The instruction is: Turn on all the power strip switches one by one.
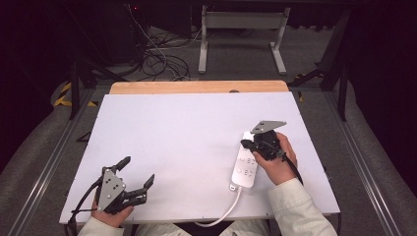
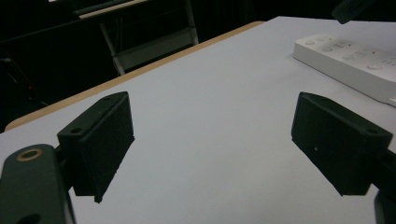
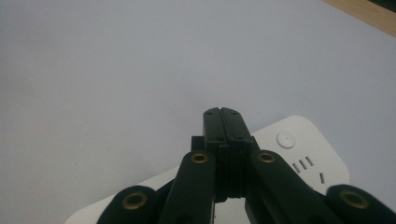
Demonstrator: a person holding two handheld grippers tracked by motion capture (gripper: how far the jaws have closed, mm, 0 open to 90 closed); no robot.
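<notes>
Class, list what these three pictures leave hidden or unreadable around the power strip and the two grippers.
- Power strip: right edge hidden in the high view by the right gripper and hand.
- Its cable: cut off by the table's near edge.
- Whether the shut jaws touch the strip: unclear in the right gripper view, where they cover it.
- Socket markings: too small.

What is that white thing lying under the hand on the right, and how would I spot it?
Start at the big white table and look to its right half, near the front edge. There lies a white power strip, flat, with a white cord running off the front. It is the one loose object there, beneath the right gripper.
</notes>
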